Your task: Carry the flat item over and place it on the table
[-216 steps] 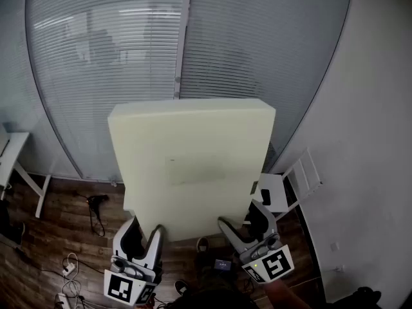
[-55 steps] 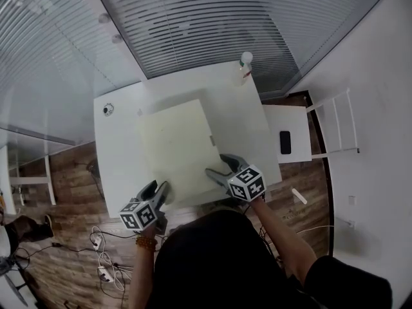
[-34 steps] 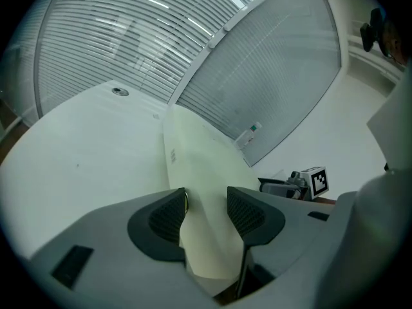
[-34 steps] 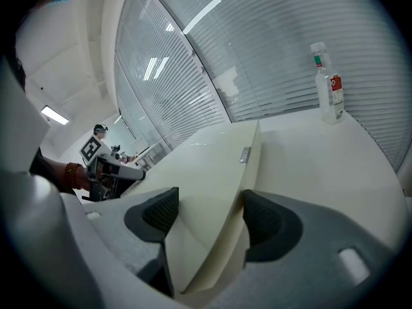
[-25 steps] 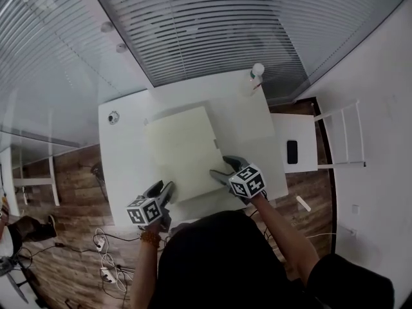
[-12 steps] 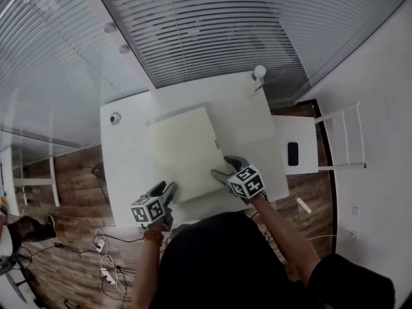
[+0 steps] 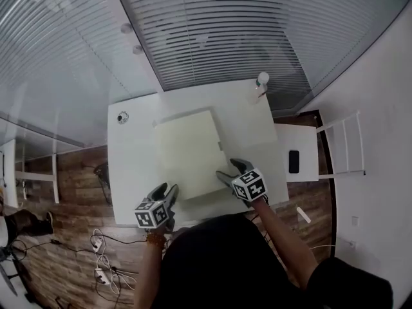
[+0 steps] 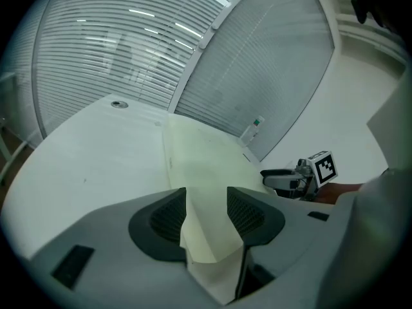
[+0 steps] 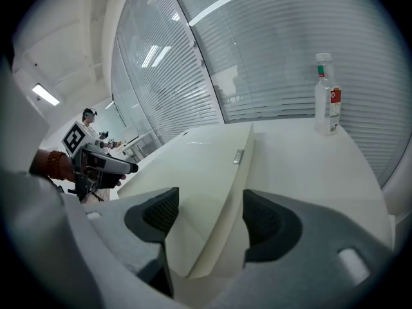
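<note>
Lying flat on the white worktop (image 7: 129, 172), the pale foam slab (image 7: 190, 150) covered its middle part. The left gripper (image 7: 168, 189) pinched the slab's near-left corner, with the foam squeezed between its two pads. The right gripper (image 7: 229, 170) clamped the near-right corner, and the slab's edge filled the gap between its jaws. A clear bottle (image 7: 261, 82) stood upright at the worktop's far-right corner, well apart from the slab. A small round object (image 7: 122, 116) sat near the far-left corner.
</note>
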`<move>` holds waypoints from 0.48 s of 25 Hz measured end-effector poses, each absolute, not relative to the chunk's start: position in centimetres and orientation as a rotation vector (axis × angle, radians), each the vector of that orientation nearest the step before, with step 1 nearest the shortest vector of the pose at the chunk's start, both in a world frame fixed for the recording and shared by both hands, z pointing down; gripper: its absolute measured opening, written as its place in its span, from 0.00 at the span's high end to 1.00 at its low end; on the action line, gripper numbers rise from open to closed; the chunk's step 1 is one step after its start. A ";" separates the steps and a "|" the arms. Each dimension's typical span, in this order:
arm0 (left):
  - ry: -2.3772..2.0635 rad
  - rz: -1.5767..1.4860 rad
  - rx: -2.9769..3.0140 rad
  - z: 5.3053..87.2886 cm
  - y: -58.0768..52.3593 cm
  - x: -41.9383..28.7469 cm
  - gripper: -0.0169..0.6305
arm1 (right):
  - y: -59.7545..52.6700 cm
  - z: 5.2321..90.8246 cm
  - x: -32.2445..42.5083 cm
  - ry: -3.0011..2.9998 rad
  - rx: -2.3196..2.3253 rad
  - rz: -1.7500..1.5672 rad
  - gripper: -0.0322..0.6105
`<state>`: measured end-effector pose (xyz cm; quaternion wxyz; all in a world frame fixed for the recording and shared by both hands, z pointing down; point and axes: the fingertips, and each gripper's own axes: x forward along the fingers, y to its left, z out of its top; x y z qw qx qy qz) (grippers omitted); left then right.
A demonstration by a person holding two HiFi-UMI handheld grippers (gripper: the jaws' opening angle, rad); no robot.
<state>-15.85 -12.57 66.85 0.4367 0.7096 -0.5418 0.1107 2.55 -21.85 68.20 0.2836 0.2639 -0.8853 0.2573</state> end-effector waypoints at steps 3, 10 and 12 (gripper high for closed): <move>-1.375 0.268 1.774 66.1 -12.2 -15.9 0.66 | -21.6 67.7 2.9 -2.381 0.714 0.686 0.47; -1.439 0.311 1.757 64.9 -10.5 -16.6 0.66 | -20.4 67.0 3.2 -2.388 0.668 0.617 0.47; -1.454 0.316 1.741 64.7 -10.1 -17.1 0.66 | -20.2 66.8 3.0 -2.383 0.634 0.541 0.47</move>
